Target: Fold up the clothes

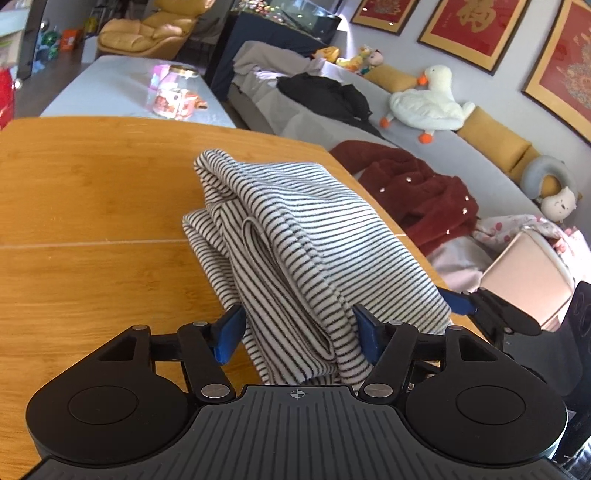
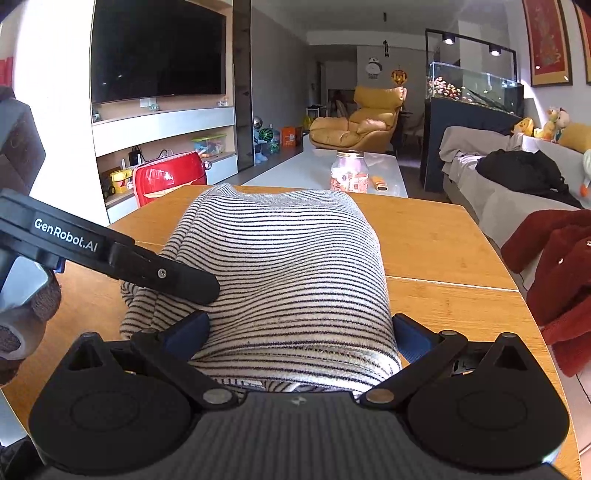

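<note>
Both of your hand-held grippers, left (image 1: 299,332) and right (image 2: 301,334), clasp the half-folded striped top (image 1: 295,236) at the desk's (image 1: 92,192) near edge, final folds pending.

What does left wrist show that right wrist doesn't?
Left wrist only: white goose plush and framed red pictures behind the sofa. Right wrist only: TV, red case, left tongs' arm lying across the cloth. Both: striped garment between each view's own tongs on the wooden table, jar, maroon coat.
</note>
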